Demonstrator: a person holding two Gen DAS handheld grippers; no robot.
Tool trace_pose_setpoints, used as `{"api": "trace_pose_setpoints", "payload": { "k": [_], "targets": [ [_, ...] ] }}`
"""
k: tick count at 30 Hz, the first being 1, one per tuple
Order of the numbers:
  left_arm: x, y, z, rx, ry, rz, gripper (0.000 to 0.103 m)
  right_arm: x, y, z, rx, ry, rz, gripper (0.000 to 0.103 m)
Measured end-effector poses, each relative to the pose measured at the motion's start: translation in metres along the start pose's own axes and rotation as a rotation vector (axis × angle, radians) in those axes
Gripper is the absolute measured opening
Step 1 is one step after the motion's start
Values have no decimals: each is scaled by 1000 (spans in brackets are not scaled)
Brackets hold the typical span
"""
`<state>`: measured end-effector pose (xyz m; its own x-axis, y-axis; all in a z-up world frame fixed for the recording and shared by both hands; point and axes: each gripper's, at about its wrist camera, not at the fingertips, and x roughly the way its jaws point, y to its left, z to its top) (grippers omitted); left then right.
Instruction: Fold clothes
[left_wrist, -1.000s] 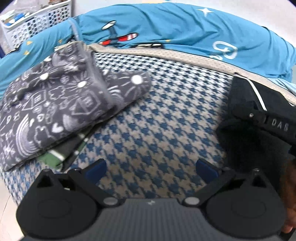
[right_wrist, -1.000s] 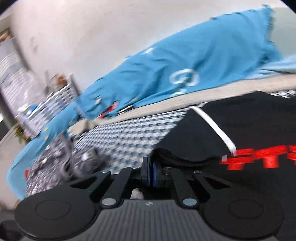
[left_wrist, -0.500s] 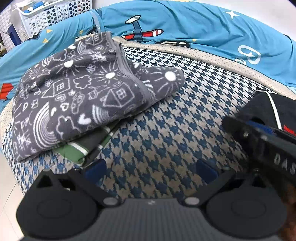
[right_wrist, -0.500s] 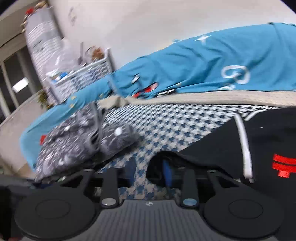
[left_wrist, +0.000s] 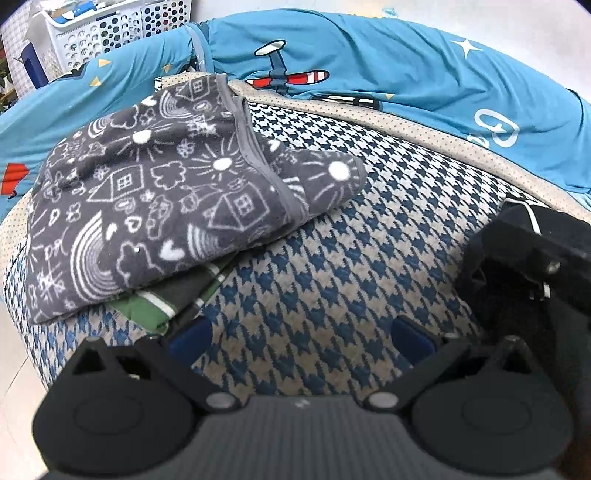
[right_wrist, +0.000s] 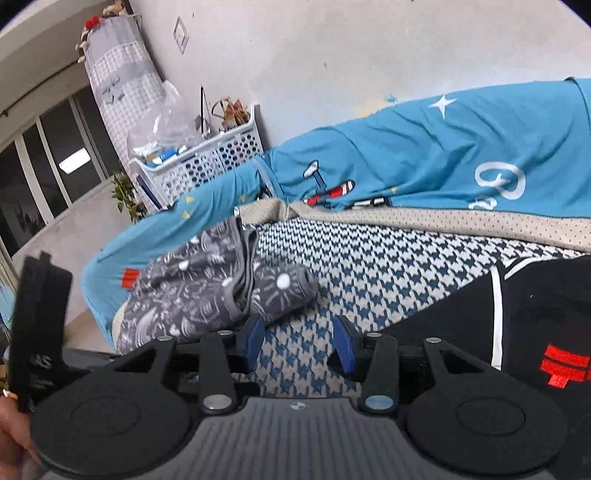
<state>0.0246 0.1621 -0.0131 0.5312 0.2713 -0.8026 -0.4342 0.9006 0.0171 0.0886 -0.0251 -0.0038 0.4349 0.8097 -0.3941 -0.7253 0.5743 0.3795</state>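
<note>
Two hand-held grippers hover over a houndstooth-patterned bed cover (left_wrist: 332, 236) amid a clothes-folding job. Nearest the lens, the left gripper (left_wrist: 301, 334) stands wide open, its blue-padded fingers (left_wrist: 190, 338) spread over bare cover with nothing between them. The right gripper (right_wrist: 300, 341) is parted about halfway and empty, only the cover showing in the gap; its black body also juts in at the right edge of the left wrist view. Just to its right, a black garment (right_wrist: 546, 306) with a white stripe and a red print lies on the bed, clear of the pads. Farther off to the left, a folded grey towel (left_wrist: 162, 195) printed with white doodles of houses, suns and rainbows sits on top of a green striped garment (left_wrist: 162, 302), whose edge pokes out near the left gripper's left finger. Beyond the cover's beige dotted border, a blue quilt (right_wrist: 443, 147) with aeroplane and star prints runs along the back of the bed. Behind it, a white perforated laundry basket (right_wrist: 207, 166) stands against the wall.
</note>
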Motion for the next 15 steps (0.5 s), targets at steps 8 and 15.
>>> {"api": "trace_pose_setpoints", "payload": {
  "k": [8,15],
  "targets": [
    [-1,-5,-1,10,4,-19,103,-21,-16,13,71,-67,-27,41],
    [-2,-9,-2,23,4,-30,103,-25,-22,14,69,-54,-73,50]
  ]
}}
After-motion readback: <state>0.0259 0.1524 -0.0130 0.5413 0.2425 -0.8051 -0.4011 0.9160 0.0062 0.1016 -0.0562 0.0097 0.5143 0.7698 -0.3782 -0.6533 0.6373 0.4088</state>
